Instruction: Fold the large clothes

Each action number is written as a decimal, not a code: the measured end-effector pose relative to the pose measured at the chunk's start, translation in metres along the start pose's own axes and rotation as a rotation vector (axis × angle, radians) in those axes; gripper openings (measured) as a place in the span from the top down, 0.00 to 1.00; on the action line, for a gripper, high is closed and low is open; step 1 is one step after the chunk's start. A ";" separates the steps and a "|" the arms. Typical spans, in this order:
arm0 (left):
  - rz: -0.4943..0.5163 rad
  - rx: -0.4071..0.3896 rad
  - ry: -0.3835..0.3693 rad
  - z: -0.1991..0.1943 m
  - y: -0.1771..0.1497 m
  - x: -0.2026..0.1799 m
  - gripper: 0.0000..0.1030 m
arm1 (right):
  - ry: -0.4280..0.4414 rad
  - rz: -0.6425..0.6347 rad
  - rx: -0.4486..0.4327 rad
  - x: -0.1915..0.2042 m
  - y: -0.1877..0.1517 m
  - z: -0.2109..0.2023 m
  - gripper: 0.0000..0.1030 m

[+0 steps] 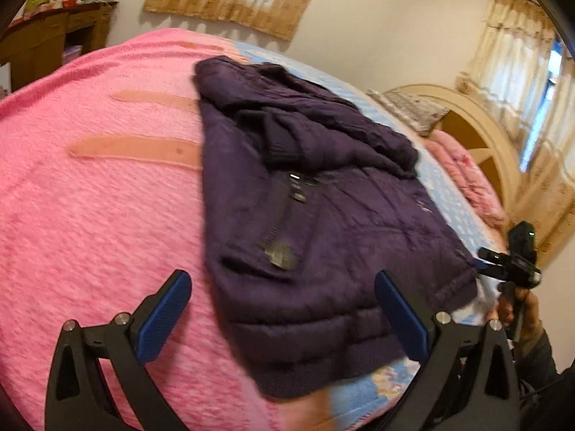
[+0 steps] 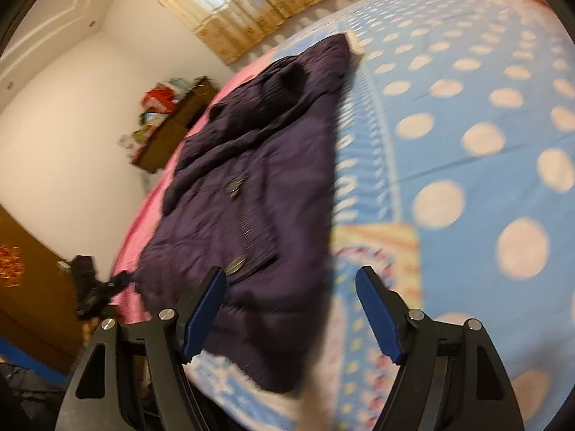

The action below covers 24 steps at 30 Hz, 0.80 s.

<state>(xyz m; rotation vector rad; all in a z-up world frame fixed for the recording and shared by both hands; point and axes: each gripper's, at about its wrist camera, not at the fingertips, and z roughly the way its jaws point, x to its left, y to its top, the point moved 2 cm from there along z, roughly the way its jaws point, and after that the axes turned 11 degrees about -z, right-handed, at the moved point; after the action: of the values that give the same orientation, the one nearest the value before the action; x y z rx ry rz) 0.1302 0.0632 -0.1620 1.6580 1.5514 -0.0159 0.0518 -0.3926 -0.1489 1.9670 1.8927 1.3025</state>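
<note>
A dark purple padded jacket lies flat on the bed, half on the pink blanket and half on the blue dotted sheet. A sleeve with a ribbed cuff is folded across its chest, and the zipper faces up. My left gripper hovers open just above the jacket's hem, with nothing between its pads. My right gripper is open too, over the hem's right corner, where the jacket meets the sheet. A hand holds the right gripper at the jacket's right side.
A wooden cabinet with clutter on top stands beyond the bed's far left. The arched headboard, a pillow and a folded pink quilt are at the right. Curtained windows line the walls.
</note>
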 end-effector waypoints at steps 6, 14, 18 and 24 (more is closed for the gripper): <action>0.042 -0.014 -0.003 0.018 -0.011 -0.006 0.02 | -0.021 -0.074 0.022 0.016 -0.007 0.018 0.41; 0.065 -0.046 -0.020 0.023 -0.009 -0.003 0.21 | -0.030 -0.075 -0.022 0.013 -0.004 0.024 0.61; 0.028 -0.034 -0.031 0.009 -0.011 0.009 0.61 | 0.039 -0.017 -0.041 0.010 -0.009 0.015 0.70; 0.002 -0.028 -0.067 -0.023 -0.020 -0.003 0.71 | 0.122 0.026 -0.052 0.021 -0.024 -0.009 0.74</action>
<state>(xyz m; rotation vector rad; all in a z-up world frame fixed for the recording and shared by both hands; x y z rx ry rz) 0.1014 0.0717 -0.1567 1.6214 1.4930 -0.0482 0.0246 -0.3732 -0.1479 1.9348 1.8705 1.4957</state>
